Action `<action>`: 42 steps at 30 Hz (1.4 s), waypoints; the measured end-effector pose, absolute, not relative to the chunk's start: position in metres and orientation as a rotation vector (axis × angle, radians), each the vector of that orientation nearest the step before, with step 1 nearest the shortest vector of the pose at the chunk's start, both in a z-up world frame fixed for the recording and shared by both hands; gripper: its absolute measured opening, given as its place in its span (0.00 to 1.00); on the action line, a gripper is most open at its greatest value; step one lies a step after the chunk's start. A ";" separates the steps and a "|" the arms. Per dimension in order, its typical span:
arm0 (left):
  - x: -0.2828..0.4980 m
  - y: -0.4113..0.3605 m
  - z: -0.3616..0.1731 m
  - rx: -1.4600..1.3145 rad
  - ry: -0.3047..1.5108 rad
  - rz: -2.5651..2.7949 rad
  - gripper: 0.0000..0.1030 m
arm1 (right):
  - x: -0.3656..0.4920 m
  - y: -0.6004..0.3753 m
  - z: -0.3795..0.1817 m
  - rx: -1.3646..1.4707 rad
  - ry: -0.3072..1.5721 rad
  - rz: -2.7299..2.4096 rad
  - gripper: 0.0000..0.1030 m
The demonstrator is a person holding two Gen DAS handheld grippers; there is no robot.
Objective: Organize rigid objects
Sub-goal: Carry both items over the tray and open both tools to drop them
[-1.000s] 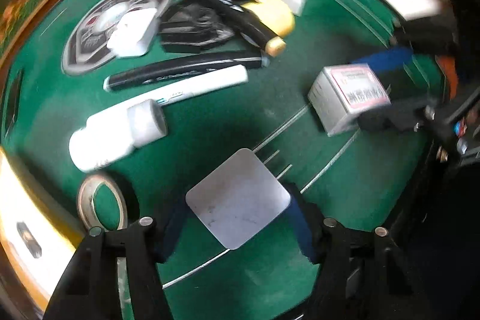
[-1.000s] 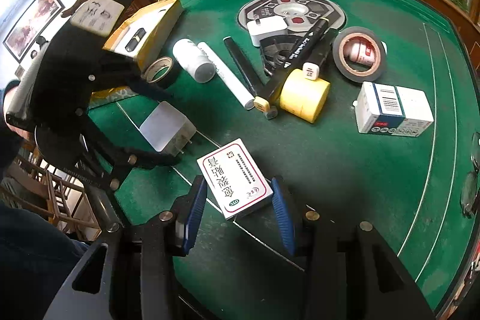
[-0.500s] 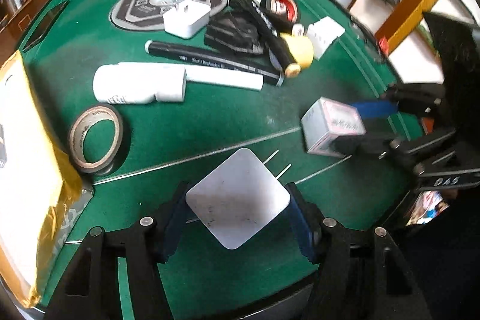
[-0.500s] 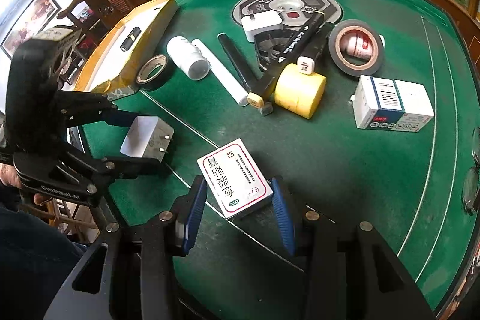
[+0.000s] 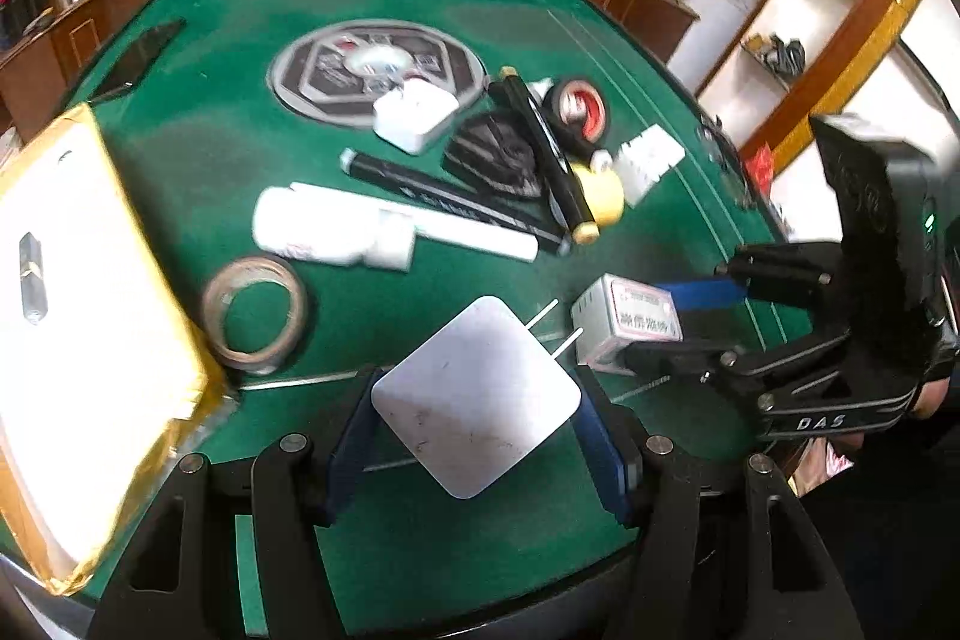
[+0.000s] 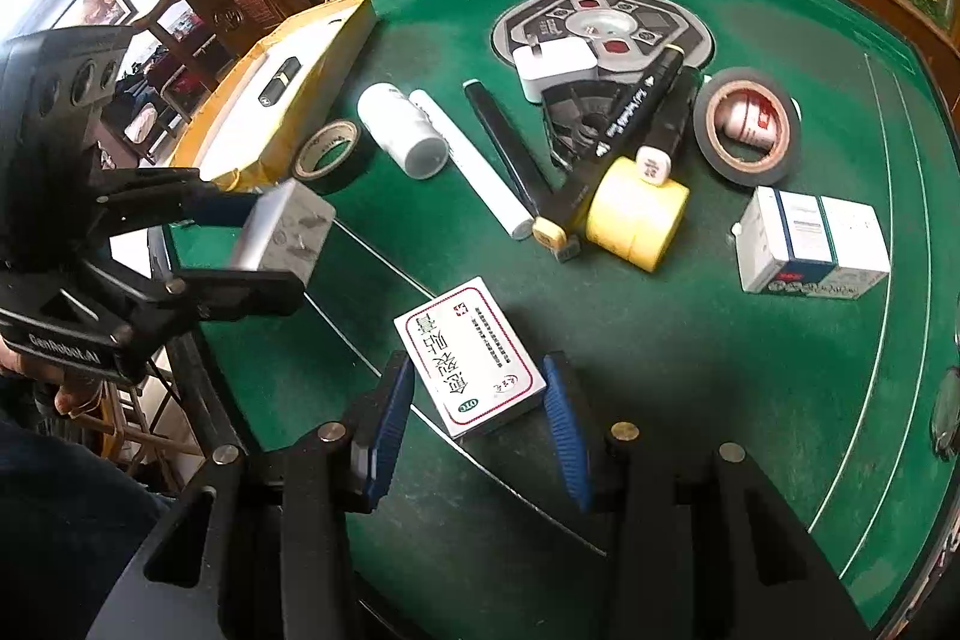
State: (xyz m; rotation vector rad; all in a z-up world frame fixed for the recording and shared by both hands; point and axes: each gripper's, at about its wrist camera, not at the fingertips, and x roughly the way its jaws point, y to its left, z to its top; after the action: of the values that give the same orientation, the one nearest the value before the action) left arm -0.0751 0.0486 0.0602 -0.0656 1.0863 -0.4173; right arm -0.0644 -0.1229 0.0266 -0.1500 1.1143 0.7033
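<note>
Left claw: pads clamped on a white charger, prongs forward, lifted off the green table. Right claw: partly spread around a red-bordered medicine box; contact unclear. Right view alone shows a blue-striped carton, far right of that claw. Writing: "GenRobot.AI", "DAS", "OTC".

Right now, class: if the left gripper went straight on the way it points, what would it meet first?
The left gripper, shut on the white charger, points down at the green table. Bare felt looks to be first; the tape roll sits left and the small box right. Depth is uncertain.
</note>
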 end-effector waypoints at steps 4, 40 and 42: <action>-0.073 0.067 0.071 -0.102 1.053 -0.388 0.64 | -0.061 -0.114 0.032 -0.160 1.103 0.715 0.42; 0.000 0.316 0.045 -0.371 1.069 0.182 0.64 | 0.024 0.160 0.059 -0.261 1.074 0.820 0.42; 0.010 0.323 0.043 -0.378 1.070 0.214 0.64 | 0.033 0.173 0.050 -0.256 1.090 0.796 0.42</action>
State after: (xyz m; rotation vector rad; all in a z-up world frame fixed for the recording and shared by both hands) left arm 0.0099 0.3228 0.0429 -0.3781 1.0704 0.2138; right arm 0.0333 0.1732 0.0503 -0.2561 1.0900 0.7957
